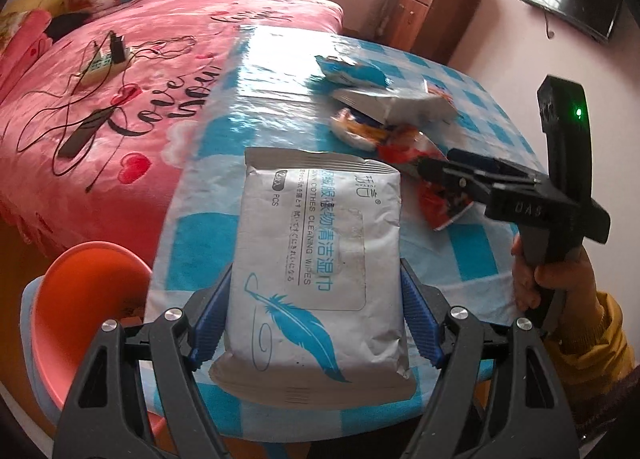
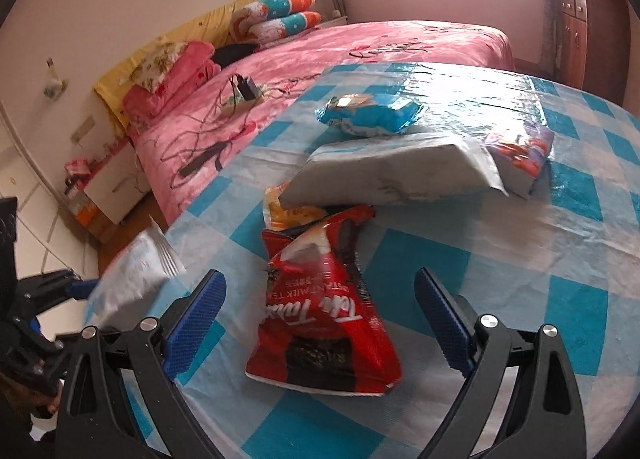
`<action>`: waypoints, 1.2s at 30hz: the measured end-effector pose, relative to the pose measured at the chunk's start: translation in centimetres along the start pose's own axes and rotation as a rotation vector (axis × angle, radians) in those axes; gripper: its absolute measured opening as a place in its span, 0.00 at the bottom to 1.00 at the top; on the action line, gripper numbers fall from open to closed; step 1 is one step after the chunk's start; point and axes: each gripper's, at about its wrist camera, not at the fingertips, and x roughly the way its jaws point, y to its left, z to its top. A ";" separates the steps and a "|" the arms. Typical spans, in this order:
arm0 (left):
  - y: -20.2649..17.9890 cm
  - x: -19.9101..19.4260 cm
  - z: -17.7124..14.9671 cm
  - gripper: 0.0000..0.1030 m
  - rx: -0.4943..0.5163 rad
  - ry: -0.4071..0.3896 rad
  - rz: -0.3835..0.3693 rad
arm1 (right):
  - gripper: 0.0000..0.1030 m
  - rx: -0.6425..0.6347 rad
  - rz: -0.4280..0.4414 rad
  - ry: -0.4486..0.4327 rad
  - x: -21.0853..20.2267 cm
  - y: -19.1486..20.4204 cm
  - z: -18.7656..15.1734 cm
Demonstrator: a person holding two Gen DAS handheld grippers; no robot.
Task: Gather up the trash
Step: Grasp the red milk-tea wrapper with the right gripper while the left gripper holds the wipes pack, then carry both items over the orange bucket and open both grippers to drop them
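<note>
Left wrist view: my left gripper (image 1: 316, 319) is closed onto the white wipes pack (image 1: 316, 271), blue pads pressed against both long sides near its lower end.
Wipes pack axis: long axis runs straight out along my fingers, away from me; far end points toward the table's middle.
Wipes pack place: at the table's near edge, left corner side; can't tell if it's lifted or resting on the cloth.
Right gripper (image 2: 320, 323): wide open, nothing held, one pad on each side of the red milk tea bag (image 2: 320, 311), neither touching it.
Red bag axis: lies roughly along my right fingers, torn top pointing away, bottom end toward me. So pads close across its short width, which I judge is the right way to pinch it.
Nearer hand: right, by far; left is busy w/ the wipes.
Other trash: yellow wrapper (image 2: 288, 215) just beyond the red bag, part tucked under a grey-white pouch (image 2: 392, 175); blue packet (image 2: 368, 115) further toward the far edge; small red-blue packet (image 2: 524, 159) beside the pouch on its right.
Surface: table (image 2: 560, 251) w/ blue-white check plastic cloth, glossy, glare at far edge.
Room: bedroom, pink bed (image 2: 400, 43) along the table's left edge, orange chair (image 1: 84, 299) below the near left corner.
</note>
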 end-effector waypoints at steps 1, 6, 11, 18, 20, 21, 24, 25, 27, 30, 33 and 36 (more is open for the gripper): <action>0.3 0.0 0.0 0.75 -0.006 -0.005 0.000 | 0.90 -0.007 -0.006 0.002 0.2 0.2 0.0; 1.7 0.1 -0.2 0.75 -0.040 -0.016 -0.011 | 0.75 -0.048 -0.066 0.049 1.5 1.2 0.2; 2.7 0.0 -0.4 0.75 -0.063 -0.037 -0.027 | 0.56 -0.079 -0.129 0.054 2.1 2.0 0.3; 3.4 -0.4 -0.8 0.75 -0.080 -0.060 -0.053 | 0.50 -0.081 -0.137 0.050 2.0 2.1 0.3; 3.6 -0.6 -0.8 0.75 -0.086 -0.069 -0.059 | 0.48 -0.076 -0.134 0.044 1.8 2.2 0.1; 3.7 -0.7 -0.9 0.75 -0.088 -0.073 -0.062 | 0.48 -0.072 -0.132 0.039 1.6 2.1 0.1; 4.0 -1.0 -1.0 0.75 -0.092 -0.083 -0.067 | 0.47 -0.051 -0.119 0.023 1.0 2.0 -0.3; 4.1 -1.1 -1.0 0.75 -0.093 -0.087 -0.067 | 0.47 -0.040 -0.110 0.023 0.9 1.9 -0.5; 4.3 -1.4 -1.1 0.75 -0.100 -0.095 -0.073 | 0.47 -0.022 -0.101 0.025 0.7 1.7 -0.7; 4.6 -1.7 -1.2 0.75 -0.106 -0.106 -0.078 | 0.47 -0.012 -0.095 0.009 0.1 1.9 -0.9; 4.9 -2.1 -1.4 0.75 -0.110 -0.115 -0.082 | 0.47 0.004 -0.073 -0.001 -0.6 2.3 -0.7; 5.4 -2.6 -1.6 0.75 -0.121 -0.128 -0.080 | 0.47 0.013 -0.057 -0.013 -1.2 2.8 -0.5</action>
